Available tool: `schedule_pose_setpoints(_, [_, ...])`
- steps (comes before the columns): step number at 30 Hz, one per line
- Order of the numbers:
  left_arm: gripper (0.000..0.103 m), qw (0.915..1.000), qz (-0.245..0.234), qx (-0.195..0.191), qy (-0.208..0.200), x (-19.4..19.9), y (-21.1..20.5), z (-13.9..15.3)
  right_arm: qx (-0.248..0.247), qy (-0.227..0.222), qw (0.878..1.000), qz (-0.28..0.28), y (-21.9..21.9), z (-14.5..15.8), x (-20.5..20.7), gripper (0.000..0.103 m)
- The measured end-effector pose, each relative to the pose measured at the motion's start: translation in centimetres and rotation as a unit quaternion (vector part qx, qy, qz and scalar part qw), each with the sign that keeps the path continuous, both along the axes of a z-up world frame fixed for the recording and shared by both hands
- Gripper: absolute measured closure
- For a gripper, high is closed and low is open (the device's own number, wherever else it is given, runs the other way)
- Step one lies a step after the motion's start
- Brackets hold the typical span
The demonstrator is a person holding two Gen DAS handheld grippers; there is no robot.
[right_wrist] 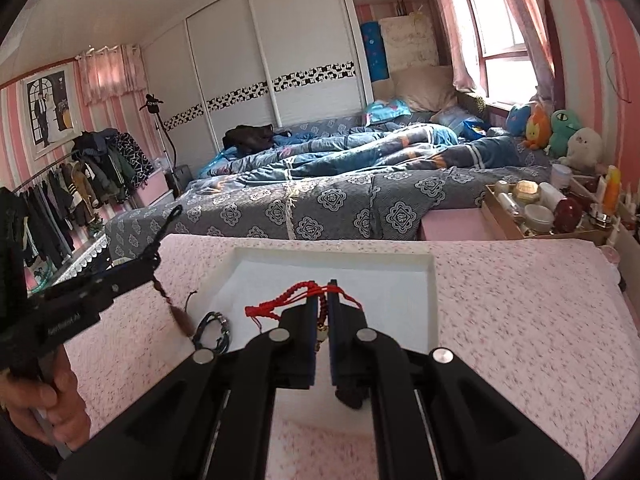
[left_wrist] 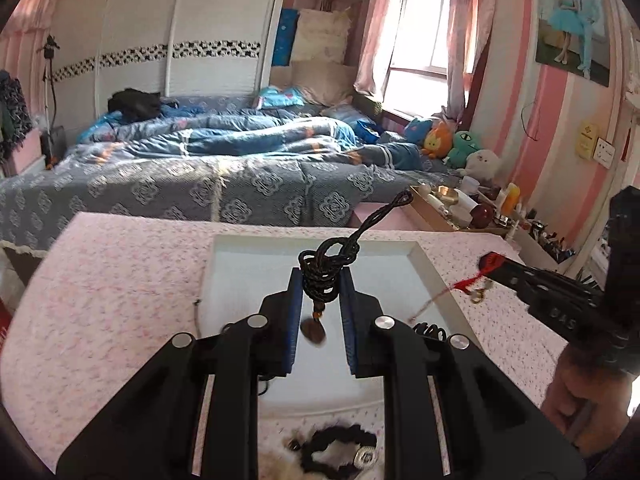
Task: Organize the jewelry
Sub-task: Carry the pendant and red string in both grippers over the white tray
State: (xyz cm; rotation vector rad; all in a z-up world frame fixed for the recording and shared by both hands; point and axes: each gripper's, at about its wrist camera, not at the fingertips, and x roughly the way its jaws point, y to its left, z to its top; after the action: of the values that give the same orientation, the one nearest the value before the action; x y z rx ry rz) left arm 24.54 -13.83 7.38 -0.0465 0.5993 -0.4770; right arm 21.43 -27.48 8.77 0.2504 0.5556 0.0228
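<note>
My left gripper (left_wrist: 321, 278) is shut on a bunched black braided cord necklace (left_wrist: 332, 254). Its brown pendant (left_wrist: 314, 330) dangles between the fingers, over the white tray (left_wrist: 248, 264). In the right wrist view that gripper (right_wrist: 150, 266) comes in from the left with the black cord (right_wrist: 162, 240). My right gripper (right_wrist: 326, 290) is shut on a red cord bracelet (right_wrist: 280, 300) with a small gold charm (right_wrist: 320, 334), above the same tray (right_wrist: 400, 280). From the left wrist view the right gripper (left_wrist: 500, 270) hangs at the tray's right edge. A hand holds each gripper.
A dark blue bracelet (right_wrist: 216, 328) and a thin cord (right_wrist: 192, 298) lie at the tray's left edge. A black beaded bracelet (left_wrist: 340, 440) lies near the table front. A cardboard box of cosmetics (right_wrist: 520, 216) stands back right, and a bed (right_wrist: 320, 196) runs behind the pink table (right_wrist: 520, 320).
</note>
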Motion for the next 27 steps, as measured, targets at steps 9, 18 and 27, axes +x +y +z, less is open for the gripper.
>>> schedule_pose_setpoints(9, [0.086, 0.9984, -0.043, 0.024, 0.029, 3.0, -2.9, -5.2, 0.008, 0.055, 0.998, 0.005, -0.7, -5.0, 5.1, 0.099])
schedule_pose_setpoints(18, [0.086, 0.9965, -0.035, 0.047, 0.059, 3.5, -3.1, -8.2, 0.001, 0.099, 0.995, 0.022, 0.8, -9.1, 6.5, 0.099])
schedule_pose_setpoints(27, [0.086, 0.9952, -0.031, 0.054, 0.076, 4.1, -3.1, -9.4, -0.006, 0.111, 0.993, 0.050, 1.8, -9.9, 6.6, 0.096])
